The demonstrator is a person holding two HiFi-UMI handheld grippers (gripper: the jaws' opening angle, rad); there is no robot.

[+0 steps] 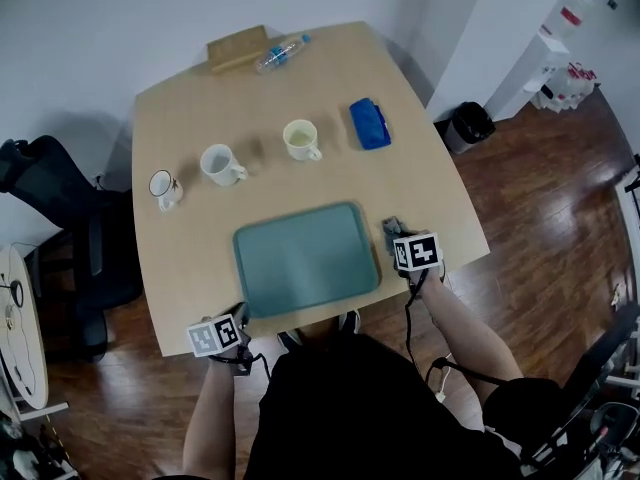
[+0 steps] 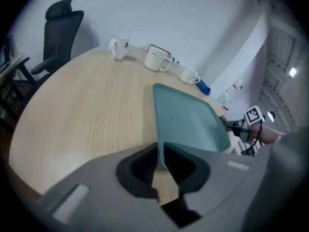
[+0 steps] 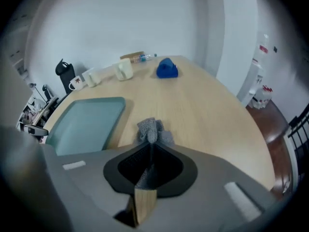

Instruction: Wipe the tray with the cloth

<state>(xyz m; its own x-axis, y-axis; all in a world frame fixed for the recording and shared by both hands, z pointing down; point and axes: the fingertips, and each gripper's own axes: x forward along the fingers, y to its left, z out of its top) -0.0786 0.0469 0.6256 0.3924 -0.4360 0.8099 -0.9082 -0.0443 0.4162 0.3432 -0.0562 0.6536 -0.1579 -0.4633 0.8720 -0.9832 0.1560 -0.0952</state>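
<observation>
A teal tray [image 1: 305, 258] lies flat near the table's front edge. My left gripper [image 1: 243, 317] is at its near left corner. In the left gripper view, that gripper [image 2: 161, 161] is shut on the rim of the tray [image 2: 188, 120]. A bunched grey cloth [image 1: 390, 227] sits just right of the tray, held by my right gripper [image 1: 394, 234]. In the right gripper view, the cloth [image 3: 152, 129] runs back through the narrow gap of the right gripper [image 3: 150, 146], over bare table beside the tray [image 3: 87, 122].
Behind the tray stand an enamel cup [image 1: 164, 188], a white mug [image 1: 221, 164] and a cream mug [image 1: 301, 139]. A blue folded object [image 1: 369, 123] lies at the right. A plastic bottle [image 1: 281, 53] and a wooden board [image 1: 237, 48] sit at the far edge. An office chair [image 1: 60, 228] stands at the left.
</observation>
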